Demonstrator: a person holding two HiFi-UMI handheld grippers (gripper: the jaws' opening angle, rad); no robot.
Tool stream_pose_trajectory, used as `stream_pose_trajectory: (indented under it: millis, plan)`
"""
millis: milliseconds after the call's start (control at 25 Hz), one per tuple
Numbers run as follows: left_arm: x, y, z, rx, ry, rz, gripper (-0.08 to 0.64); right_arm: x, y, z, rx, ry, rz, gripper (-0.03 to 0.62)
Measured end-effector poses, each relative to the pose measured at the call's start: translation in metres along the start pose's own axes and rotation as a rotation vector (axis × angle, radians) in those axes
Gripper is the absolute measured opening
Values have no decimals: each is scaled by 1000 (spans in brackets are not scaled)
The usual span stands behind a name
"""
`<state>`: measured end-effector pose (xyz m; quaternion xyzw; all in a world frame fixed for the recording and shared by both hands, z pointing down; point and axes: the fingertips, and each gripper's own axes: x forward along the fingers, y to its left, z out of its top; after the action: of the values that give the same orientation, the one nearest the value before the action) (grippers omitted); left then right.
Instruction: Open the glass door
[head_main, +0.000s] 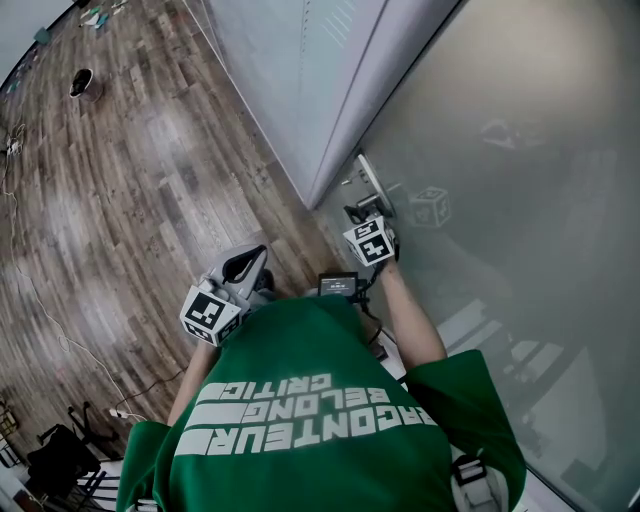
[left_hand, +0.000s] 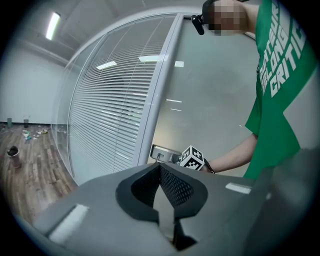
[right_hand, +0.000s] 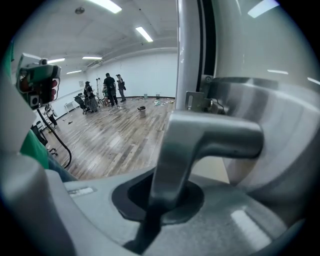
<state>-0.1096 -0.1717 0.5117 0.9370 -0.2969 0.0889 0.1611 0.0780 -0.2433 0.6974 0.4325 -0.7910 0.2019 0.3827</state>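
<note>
Handle (right_hand: 212, 136) seemingly inside right gripper (right_hand: 159, 207)

I count two grippers, the left gripper (left_hand: 160, 170) and the right gripper (right_hand: 162, 195), each carrying one marker cube (head_main: 210, 315), so two cubes. I see one glass door (head_main: 520, 200) with one handle (right_hand: 200, 140), one panel of blinds (left_hand: 110, 110), one dark pot (head_main: 82, 83), and, as far as I can make out, three people (right_hand: 110, 87) far off.

Wood-plank floor (head_main: 130, 200) carries 1 dark container (head_main: 82, 83) and a thin cable (head_main: 70, 340). Horizontal blinds (left_hand: 107, 115) fill the adjacent partition. Ceiling light strips (right_hand: 144, 34) are lit. Several people (right_hand: 107, 90) stand together near the far white wall.
</note>
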Motion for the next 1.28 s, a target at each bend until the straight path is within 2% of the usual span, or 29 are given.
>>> stream_pose_trajectory:
  millis: [240,360,480,560,640,720,1120,1280]
  plan:
    - [1,-6,-2,16,-9,1,11,4,-10,-10,21,60,8,-6]
    - [2,-9,1,22,-17,3,11,-2,-15,-14,1,158,-3,-6]
    - [7,-12,7,27,-24,2,11,-20,-20,-11,-56,308,-38,-6]
    - [11,-15,7,28,-29,-1,11,-29,-27,-15,-20,372,-44,-6]
    - [13,-19,5,29,-30,-6,11,-32,-32,-15,53,364,-13,-6]
    - [14,-25,5,29,-28,-16,11,-32,-32,-14,84,345,12,-6]
    - [15,-42,7,33,-25,-18,11,-37,-62,-11,101,338,-15,-6]
    - [17,-47,4,29,-18,-7,11,-34,-78,-10,140,315,12,-6]
